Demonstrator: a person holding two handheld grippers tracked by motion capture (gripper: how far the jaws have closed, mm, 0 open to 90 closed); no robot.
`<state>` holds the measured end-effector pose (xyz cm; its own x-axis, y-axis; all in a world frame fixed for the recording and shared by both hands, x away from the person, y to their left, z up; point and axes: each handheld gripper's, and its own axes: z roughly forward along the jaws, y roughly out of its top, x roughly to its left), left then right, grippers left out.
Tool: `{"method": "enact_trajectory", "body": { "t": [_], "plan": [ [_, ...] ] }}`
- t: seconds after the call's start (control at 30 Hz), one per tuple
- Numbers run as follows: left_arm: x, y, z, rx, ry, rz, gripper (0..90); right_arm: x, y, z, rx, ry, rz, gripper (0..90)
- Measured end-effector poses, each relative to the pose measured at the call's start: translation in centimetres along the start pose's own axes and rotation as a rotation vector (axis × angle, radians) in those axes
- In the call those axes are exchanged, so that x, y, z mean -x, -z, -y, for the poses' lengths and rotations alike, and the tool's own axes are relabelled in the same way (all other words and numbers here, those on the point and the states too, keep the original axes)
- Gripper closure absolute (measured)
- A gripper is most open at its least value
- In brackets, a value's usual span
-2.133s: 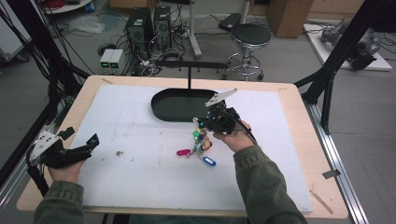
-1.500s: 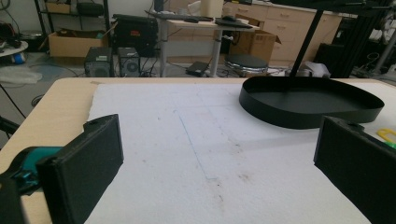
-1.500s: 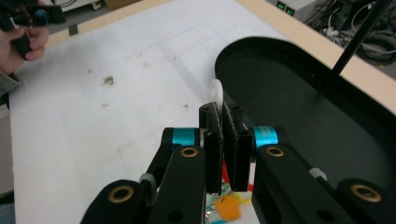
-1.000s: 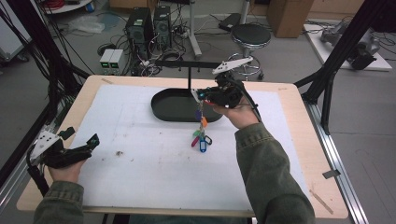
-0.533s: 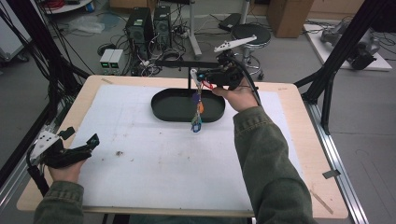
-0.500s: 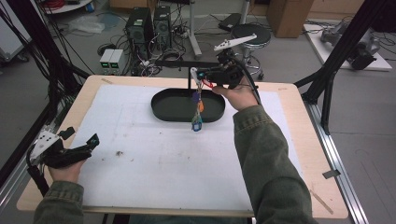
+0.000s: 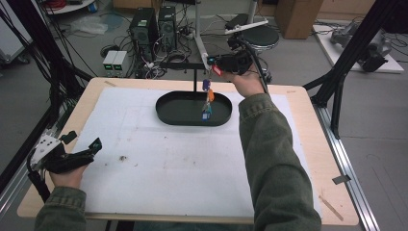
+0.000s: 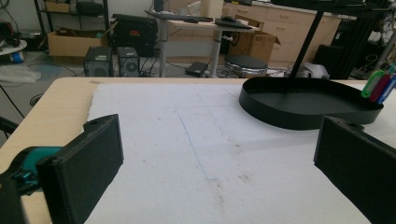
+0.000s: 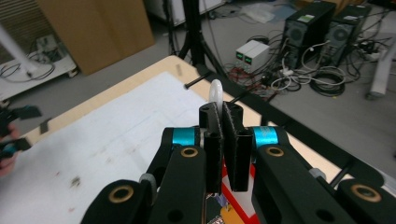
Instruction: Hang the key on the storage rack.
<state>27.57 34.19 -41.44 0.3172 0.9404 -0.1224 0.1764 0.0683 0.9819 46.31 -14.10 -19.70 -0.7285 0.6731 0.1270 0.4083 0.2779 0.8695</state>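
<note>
A bunch of keys with coloured tags (image 7: 208, 98) hangs by a white ring (image 9: 215, 93) from my right gripper (image 7: 211, 62). The jaws are shut on that ring. The bunch dangles over the black oval tray (image 7: 192, 120), and the gripper is level with the tray stand's horizontal bar (image 7: 185, 64), at its right end. In the right gripper view my right gripper (image 9: 222, 109) points along the black bar (image 9: 198, 82). My left gripper (image 7: 82, 140) rests at the table's front left, open and holding nothing. The left gripper view shows my left gripper (image 8: 219, 168) facing the tray (image 8: 303, 116) and the tags (image 8: 378, 86).
A white mat (image 7: 183, 163) covers most of the wooden table (image 7: 308, 110). The stand's upright post (image 7: 195, 79) rises from the tray's far side. Computers and cables (image 7: 154, 29) and a stool (image 7: 260, 36) stand on the floor beyond the far edge.
My right gripper has lifted the key bunch off the mat and carried it away from the person, up to the stand's bar over the tray. The left gripper has stayed put.
</note>
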Motion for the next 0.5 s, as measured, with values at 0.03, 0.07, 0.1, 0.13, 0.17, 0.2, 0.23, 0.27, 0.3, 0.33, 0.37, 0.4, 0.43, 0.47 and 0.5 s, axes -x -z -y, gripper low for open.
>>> {"method": "enact_trajectory", "body": {
  "t": [0.03, 0.07, 0.1, 0.13, 0.17, 0.2, 0.23, 0.27, 0.3, 0.33, 0.37, 0.4, 0.43, 0.47, 0.5],
  "plan": [
    [0.0, 0.0, 0.0, -0.001, 0.000, 0.000, 1.8, 0.2, -0.1, -0.2, 0.001, -0.004, 0.002, 87.3],
    [0.0, 0.0, 0.0, 0.001, 0.003, 0.000, 1.8, 0.3, -0.2, -0.3, 0.006, -0.005, 0.007, 87.2],
    [0.0, -0.1, 0.0, 0.000, 0.004, 0.001, 1.8, 0.6, -0.3, -0.4, 0.013, -0.016, 0.006, 87.3],
    [0.0, -0.1, 0.0, 0.001, 0.004, 0.000, 1.8, 0.9, -0.4, -0.5, 0.020, -0.025, 0.009, 87.2],
    [0.0, -0.1, 0.0, 0.002, 0.005, 0.001, 1.8, 1.1, -0.6, -0.6, 0.016, -0.032, 0.014, 87.2],
    [0.0, -0.1, 0.0, 0.002, 0.006, 0.002, 1.8, 1.2, -0.8, -0.7, 0.010, -0.033, 0.018, 87.2],
    [0.0, -0.1, 0.0, 0.004, 0.007, 0.001, 1.8, 1.3, -0.9, -0.8, 0.009, -0.035, 0.023, 87.3],
    [0.0, -0.1, 0.0, 0.004, 0.008, 0.002, 1.8, 1.5, -1.1, -0.9, 0.008, -0.038, 0.028, 87.3],
    [0.0, -0.1, 0.0, 0.004, 0.009, 0.002, 1.8, 1.6, -1.2, -1.0, 0.007, -0.039, 0.031, 87.3],
    [0.0, -0.1, 0.0, 0.004, 0.009, 0.003, 1.8, 1.7, -1.4, -1.2, 0.004, -0.035, 0.037, 87.3],
    [0.0, -0.1, 0.0, 0.004, 0.009, 0.004, 1.8, 1.8, -1.5, -1.3, 0.005, -0.037, 0.040, 87.2],
    [0.0, -0.1, 0.1, 0.002, 0.008, 0.005, 1.8, 1.8, -1.6, -1.4, 0.010, -0.038, 0.040, 87.3],
    [0.0, -0.2, 0.1, 0.000, 0.007, 0.007, 1.8, 1.9, -1.7, -1.5, 0.013, -0.041, 0.039, 87.3],
    [0.0, -0.2, 0.1, 0.000, 0.006, 0.008, 1.8, 2.0, -1.9, -1.6, 0.011, -0.040, 0.041, 87.3],
    [0.0, -0.2, 0.1, 0.000, 0.006, 0.007, 1.8, 2.1, -2.1, -1.7, 0.002, -0.040, 0.050, 87.3]
  ]
}}
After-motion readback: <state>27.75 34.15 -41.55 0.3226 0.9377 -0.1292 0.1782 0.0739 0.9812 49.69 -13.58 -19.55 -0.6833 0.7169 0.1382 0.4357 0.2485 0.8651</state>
